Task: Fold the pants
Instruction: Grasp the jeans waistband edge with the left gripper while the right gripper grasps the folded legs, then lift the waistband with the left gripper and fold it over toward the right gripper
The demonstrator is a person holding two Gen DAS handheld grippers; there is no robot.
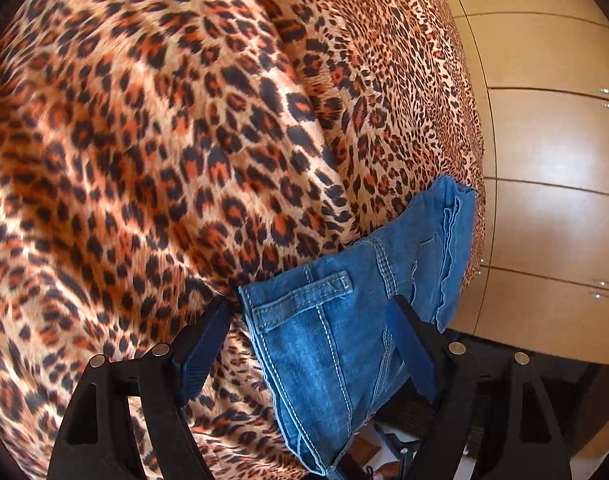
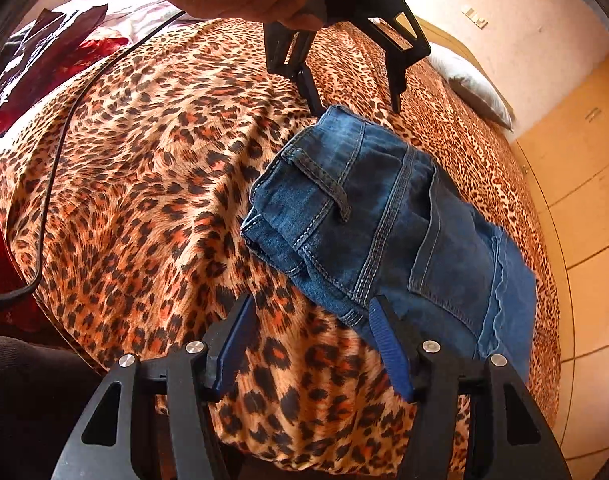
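Bed, leopard cover. Folded pants near edge: soft, thick denim; grasp at waistband. Left gripper, right gripper both gaping, empty.

No words, numbers or signs to read anywhere: none on the jeans, none on the leopard-print bedspread under them.

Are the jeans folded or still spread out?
Folded: the jeans lie as a compact stacked bundle on the bedspread, layered edges showing.
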